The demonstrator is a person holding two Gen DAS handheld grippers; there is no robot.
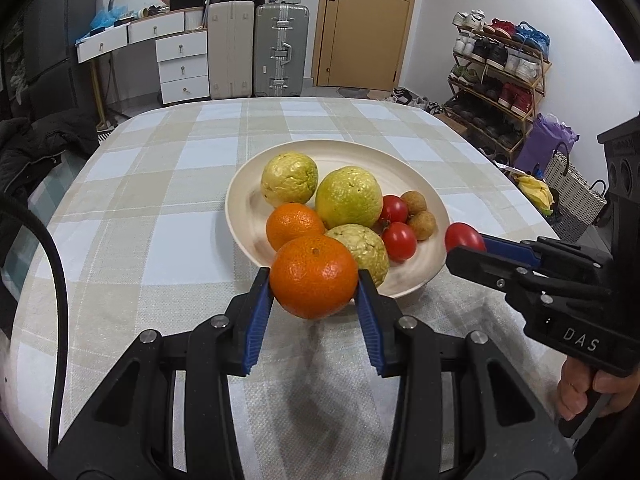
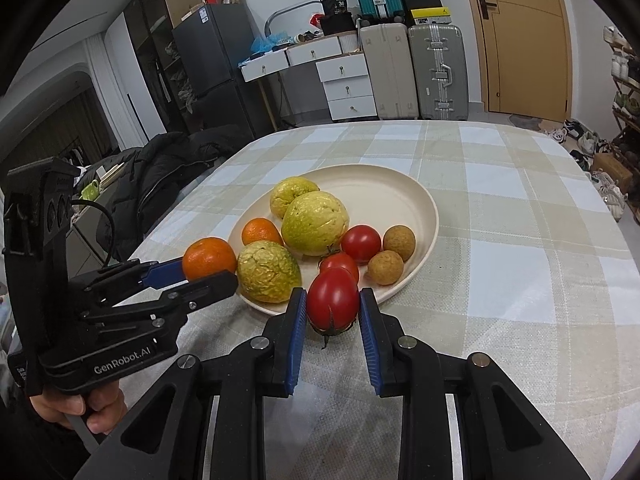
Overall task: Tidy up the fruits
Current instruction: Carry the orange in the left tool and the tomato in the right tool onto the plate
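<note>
A cream plate on the checked tablecloth holds three green guavas, an orange, two tomatoes and two brown longans. My left gripper is shut on a second orange, held just above the plate's near rim. My right gripper is shut on a red tomato at the plate's near right edge. In the left wrist view the right gripper comes in from the right.
The table with the checked cloth ends at a rounded far edge. A black jacket lies on a seat to the left. Suitcases, white drawers, a door and a shoe rack stand behind.
</note>
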